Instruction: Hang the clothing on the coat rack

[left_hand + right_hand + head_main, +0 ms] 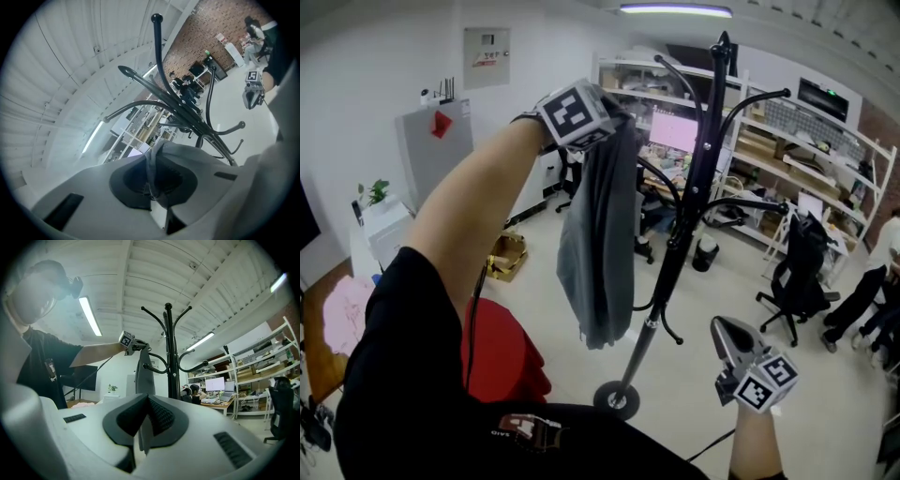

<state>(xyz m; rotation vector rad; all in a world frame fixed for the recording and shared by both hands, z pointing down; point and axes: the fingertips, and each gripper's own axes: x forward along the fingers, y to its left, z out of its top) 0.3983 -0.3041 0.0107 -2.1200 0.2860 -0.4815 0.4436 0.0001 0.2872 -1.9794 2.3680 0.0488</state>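
A grey garment (pixel 600 234) hangs in a long fold from my left gripper (pixel 611 120), which is raised at arm's length and shut on the garment's top edge. In the left gripper view the grey cloth (pixel 157 161) is pinched between the jaws. The black coat rack (pixel 689 187) stands just right of the garment, and its curved hooks (pixel 176 101) lie close ahead of the left jaws. My right gripper (pixel 724 330) is low at the right, shut and empty, and points up at the rack (pixel 169 352) and the hanging garment (pixel 143 376).
The rack's round base (pixel 617 399) rests on the pale floor. A red heap (pixel 502 356) and a cardboard box (pixel 508 255) lie at the left. An office chair (pixel 797 272), shelving (pixel 811 159) and seated people (pixel 867 291) are at the right.
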